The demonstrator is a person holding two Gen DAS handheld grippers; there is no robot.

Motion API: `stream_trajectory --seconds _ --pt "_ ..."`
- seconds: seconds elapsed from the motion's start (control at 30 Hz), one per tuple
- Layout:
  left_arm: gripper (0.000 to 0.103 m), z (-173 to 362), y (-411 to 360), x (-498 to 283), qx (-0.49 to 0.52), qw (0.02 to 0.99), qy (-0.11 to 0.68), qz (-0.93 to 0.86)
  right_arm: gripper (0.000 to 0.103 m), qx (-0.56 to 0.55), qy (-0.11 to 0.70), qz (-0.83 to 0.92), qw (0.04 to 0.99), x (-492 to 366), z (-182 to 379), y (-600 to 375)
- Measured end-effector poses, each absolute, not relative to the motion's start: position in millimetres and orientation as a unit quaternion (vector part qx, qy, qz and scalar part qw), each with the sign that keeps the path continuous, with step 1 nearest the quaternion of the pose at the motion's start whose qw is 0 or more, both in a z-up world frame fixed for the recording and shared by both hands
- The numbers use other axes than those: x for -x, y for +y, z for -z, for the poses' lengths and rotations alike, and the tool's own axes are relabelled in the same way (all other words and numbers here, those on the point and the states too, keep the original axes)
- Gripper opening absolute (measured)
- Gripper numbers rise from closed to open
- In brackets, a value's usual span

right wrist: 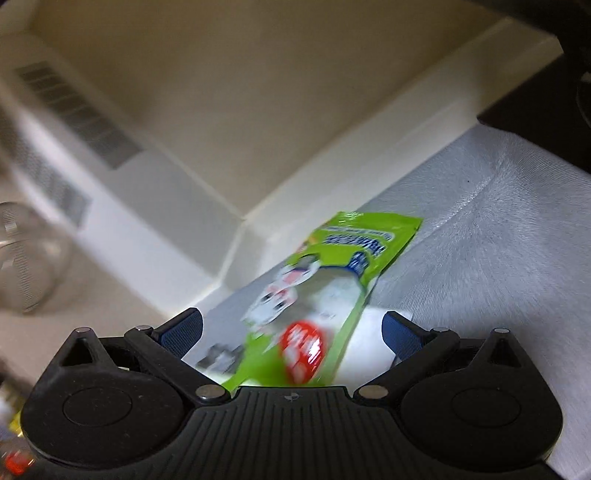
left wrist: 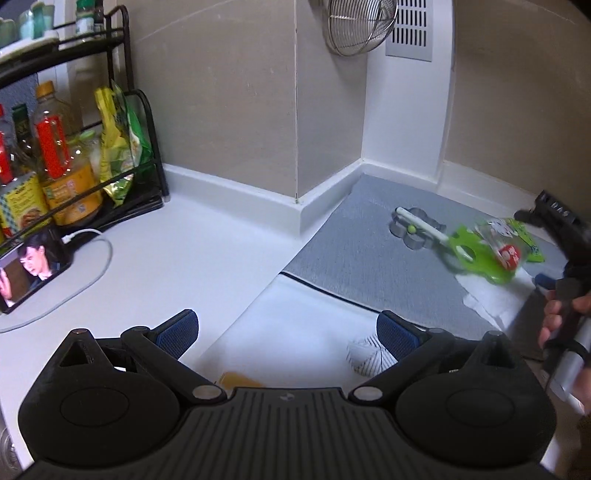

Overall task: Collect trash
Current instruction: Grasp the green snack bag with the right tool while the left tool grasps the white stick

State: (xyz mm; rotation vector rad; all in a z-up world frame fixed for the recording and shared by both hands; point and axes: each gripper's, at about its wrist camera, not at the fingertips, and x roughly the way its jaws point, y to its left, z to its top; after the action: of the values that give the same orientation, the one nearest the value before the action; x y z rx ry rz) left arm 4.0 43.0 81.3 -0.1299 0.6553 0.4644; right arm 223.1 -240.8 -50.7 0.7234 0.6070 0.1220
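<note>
A green snack wrapper (right wrist: 325,291) with a red spot lies on the grey mat (right wrist: 498,236), partly over a white paper tissue (right wrist: 373,343). My right gripper (right wrist: 291,332) is open, its blue pads either side of the wrapper, close above it. In the left wrist view the wrapper (left wrist: 506,243) lies at the right, over the green handles of white-bladed scissors (left wrist: 436,236), with the tissue (left wrist: 491,302) below; the right gripper body shows beside them at the right edge. My left gripper (left wrist: 288,336) is open and empty above a white board, near a crumpled striped paper (left wrist: 365,354).
A black rack (left wrist: 74,155) with bottles and packets stands at the left, a phone (left wrist: 29,266) with a cable in front of it. A metal flower-shaped cutter (left wrist: 413,229) sits on the mat. A wire strainer (left wrist: 358,26) hangs on the wall. An orange piece (left wrist: 236,380) lies by the left gripper.
</note>
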Motion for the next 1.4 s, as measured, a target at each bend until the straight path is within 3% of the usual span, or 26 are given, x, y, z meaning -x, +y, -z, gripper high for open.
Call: stream_trajectory --seconds 0.17,0.23,0.27,0.6,0.77,0.97,1.17,1.4 --pt "0.103 -67 47 -20 0.053 0.917 0.331 -0.214 0.102 -0.311 0.281 -0.052 0.906 -252 57 -226" --pt "0.103 -61 48 -25 0.049 0.916 0.337 -0.210 0.049 -0.286 0.287 -0.051 0.913 -257 60 -220" --pt "0.103 -59 48 -27 0.049 0.916 0.338 -0.210 0.006 -0.283 0.302 -0.054 0.909 -259 63 -220" --pt "0.103 -71 39 -65 0.063 0.928 0.313 -0.192 0.002 -0.313 0.203 -0.093 0.923 -185 23 -272" --pt "0.103 -71 23 -100 0.100 0.930 0.317 -0.155 0.002 -0.341 0.179 -0.131 0.914 -160 35 -292" --pt "0.103 -59 10 -169 0.148 0.917 0.335 -0.158 0.002 -0.299 0.193 -0.116 0.927 -159 37 -293" --pt "0.103 -31 6 -236 0.215 0.879 0.401 -0.145 0.002 -0.299 0.198 -0.089 0.929 -160 39 -298" --pt "0.103 -15 -13 -267 0.203 0.865 0.432 -0.156 0.002 -0.295 0.190 -0.095 0.931 -157 38 -297"
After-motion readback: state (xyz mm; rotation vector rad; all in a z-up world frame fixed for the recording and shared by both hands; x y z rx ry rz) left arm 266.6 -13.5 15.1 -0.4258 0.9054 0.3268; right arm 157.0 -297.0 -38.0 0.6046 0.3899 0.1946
